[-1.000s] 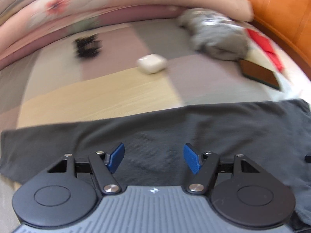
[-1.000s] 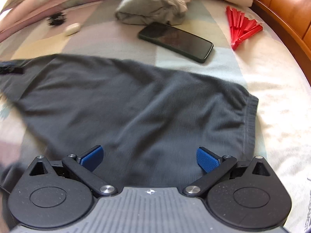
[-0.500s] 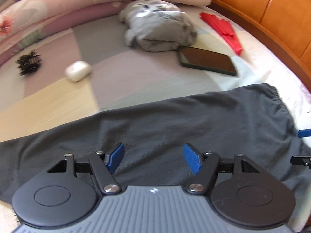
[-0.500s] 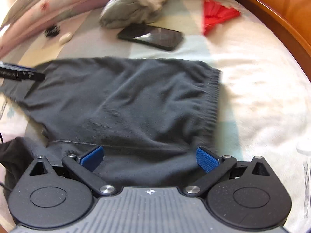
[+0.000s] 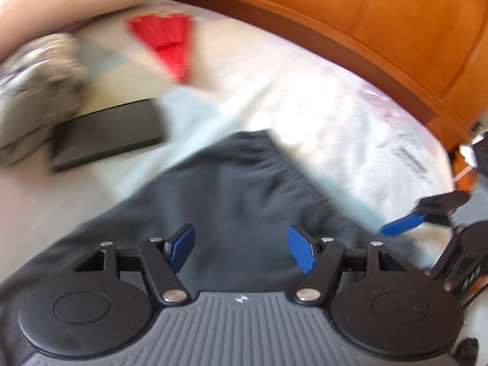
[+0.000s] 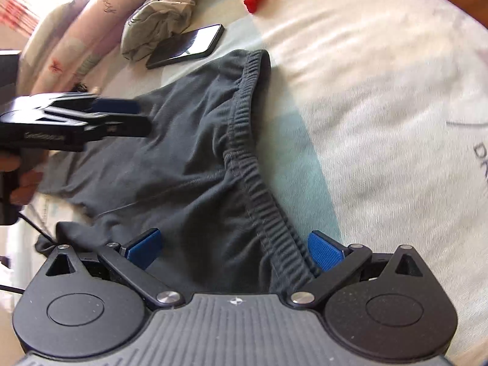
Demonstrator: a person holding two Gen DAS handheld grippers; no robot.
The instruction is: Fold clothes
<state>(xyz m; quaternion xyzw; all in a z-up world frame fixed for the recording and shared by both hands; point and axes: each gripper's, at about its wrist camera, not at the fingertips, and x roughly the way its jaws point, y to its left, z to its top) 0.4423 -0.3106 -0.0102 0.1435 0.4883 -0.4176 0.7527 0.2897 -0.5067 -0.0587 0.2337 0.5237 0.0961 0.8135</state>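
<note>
Dark grey shorts [image 6: 189, 152] lie spread on the bed, their ribbed elastic waistband [image 6: 244, 140] running from the far top down toward me. My right gripper [image 6: 235, 250] is open, its blue pads straddling the near end of the waistband. My left gripper [image 5: 242, 248] is open above the shorts [image 5: 231, 195], nothing between its pads; that view is blurred by motion. The left gripper [image 6: 116, 119] also shows from the side in the right wrist view, over the shorts' left part. A blue fingertip of the right gripper [image 5: 402, 224] shows at the right edge of the left wrist view.
A black phone [image 6: 186, 47] lies beyond the shorts beside a crumpled grey garment [image 6: 161, 15]. A red folding fan [image 5: 167, 45] rests farther back. An orange wooden headboard [image 5: 350, 21] borders the bed. Pink floral bedding [image 6: 76, 36] is piled at the far left.
The left gripper has swung right toward the waistband end of the shorts. The right gripper has turned and come down close over the waistband. Both stayed open.
</note>
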